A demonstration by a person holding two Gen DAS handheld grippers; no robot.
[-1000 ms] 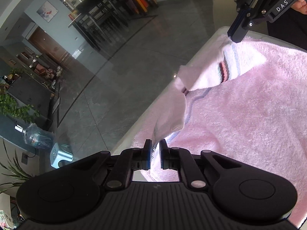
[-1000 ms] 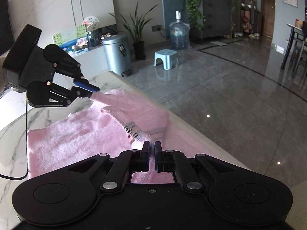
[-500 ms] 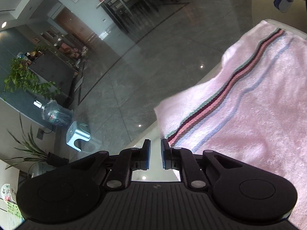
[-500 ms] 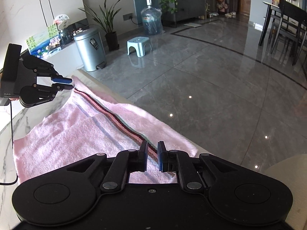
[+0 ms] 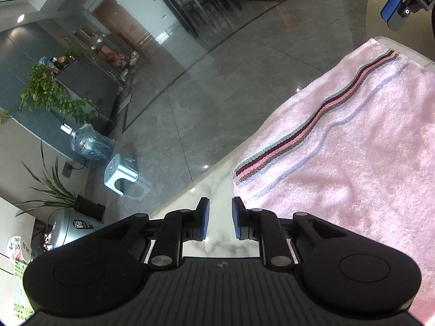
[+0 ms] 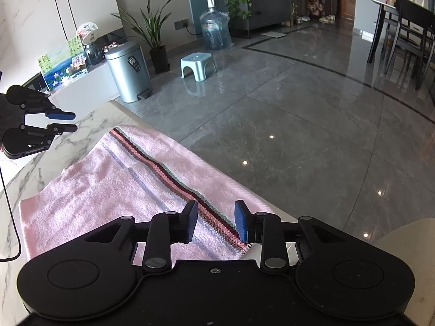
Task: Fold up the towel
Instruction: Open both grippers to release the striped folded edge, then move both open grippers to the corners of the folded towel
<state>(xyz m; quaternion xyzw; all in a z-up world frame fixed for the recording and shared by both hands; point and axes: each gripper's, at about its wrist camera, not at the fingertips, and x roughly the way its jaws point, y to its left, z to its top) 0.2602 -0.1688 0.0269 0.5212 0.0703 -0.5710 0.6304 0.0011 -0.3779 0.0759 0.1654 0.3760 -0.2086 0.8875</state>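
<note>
A pink towel (image 5: 353, 149) with a dark red, green and blue stripe band lies flat on the marble table (image 5: 217, 190), its striped edge along the table's rim. My left gripper (image 5: 220, 218) is open over bare marble just off the towel's near corner, with nothing between its fingers. In the right wrist view the towel (image 6: 108, 184) stretches away to the left. My right gripper (image 6: 216, 222) hovers over the striped corner with its jaws opening and its pads clear of the cloth. Each gripper shows in the other's view: the right gripper (image 5: 397, 8) and the left gripper (image 6: 62, 121).
The table rim (image 6: 130, 114) drops to a grey tiled floor. On the floor stand a small blue stool (image 6: 197, 63), a water bottle (image 6: 216, 31), a metal bin (image 6: 127, 70) and a potted plant (image 6: 152, 35). A black cable (image 6: 12, 212) crosses the marble at the left.
A second ago both grippers were shut on the lifted towel edge. They have let go, the towel now lies flat, and both have drawn back from it.
</note>
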